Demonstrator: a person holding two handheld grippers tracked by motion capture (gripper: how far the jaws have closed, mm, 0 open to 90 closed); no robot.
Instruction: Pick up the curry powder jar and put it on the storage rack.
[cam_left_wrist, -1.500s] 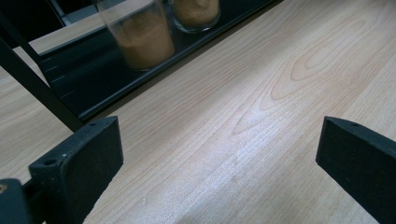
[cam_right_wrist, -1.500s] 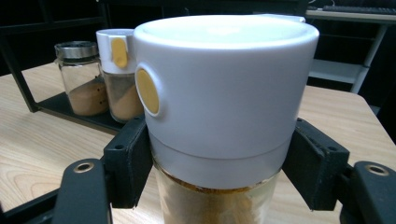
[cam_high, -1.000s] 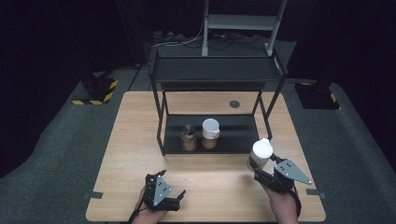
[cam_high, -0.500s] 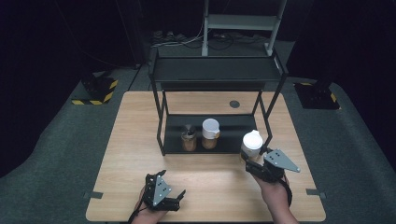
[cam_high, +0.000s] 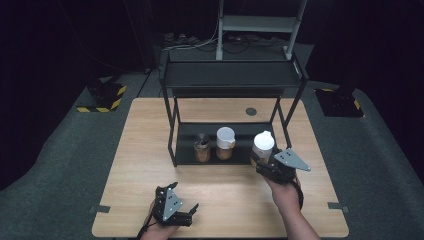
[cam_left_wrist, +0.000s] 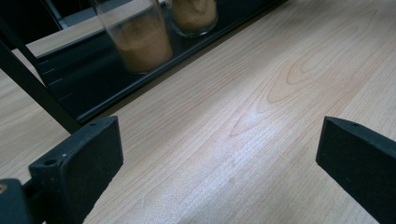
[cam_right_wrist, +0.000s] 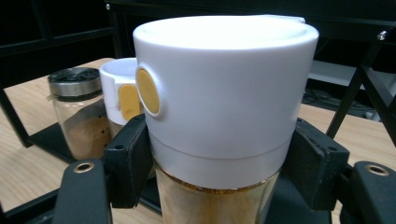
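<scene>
Gripping white-lidded jar (cam_right_wrist: 224, 116) | right tongs (cam_right_wrist: 224, 172) | seemingly beside rack (cam_high: 172, 145)

We see a white lid (cam_right_wrist: 224, 84) with a yellow button on a clear jar of brown powder, a silver-capped jar (cam_right_wrist: 77, 112), a black rack (cam_high: 232, 80), a pale wood-grain table (cam_high: 150, 150), and yellow-black striped blocks (cam_high: 102, 97).

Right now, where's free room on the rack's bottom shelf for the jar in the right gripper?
The bottom shelf is bare left of the metal-lidded jar. That jar and the white-lidded jar crowd the middle. The right gripper holds its jar at the right end, near the rack's leg.
</scene>
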